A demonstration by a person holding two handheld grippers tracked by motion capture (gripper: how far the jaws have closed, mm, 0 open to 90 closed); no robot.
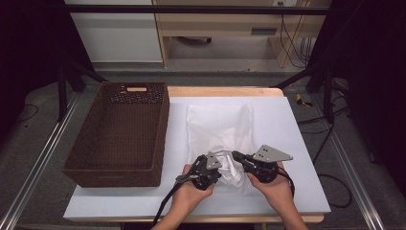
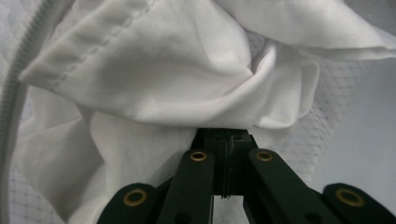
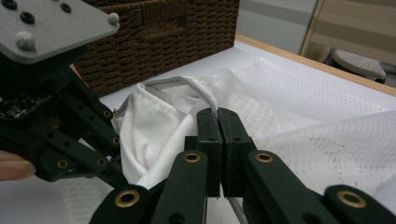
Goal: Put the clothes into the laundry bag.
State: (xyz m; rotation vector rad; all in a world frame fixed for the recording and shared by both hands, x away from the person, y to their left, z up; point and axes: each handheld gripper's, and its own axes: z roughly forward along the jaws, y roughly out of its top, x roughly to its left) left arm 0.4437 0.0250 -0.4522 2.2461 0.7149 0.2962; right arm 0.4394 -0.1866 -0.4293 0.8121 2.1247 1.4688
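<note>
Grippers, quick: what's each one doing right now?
Left gripper: shut on the white cloth.
Right gripper: shut on the zipper edge of the mesh bag.

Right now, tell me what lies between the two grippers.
High view: bunched white cloth at the mesh bag's mouth lies between left gripper and right gripper.

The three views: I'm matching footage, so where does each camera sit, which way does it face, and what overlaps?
High view: above the person's side, facing forward and down on the table, basket, mesh bag, both hands.
Left gripper view: rides the left gripper, facing white cloth; jaws pinch it.
Right gripper view: rides the right gripper, facing the basket; jaws clamp the bag's zipper edge.
Shared: all show the cloth.
</note>
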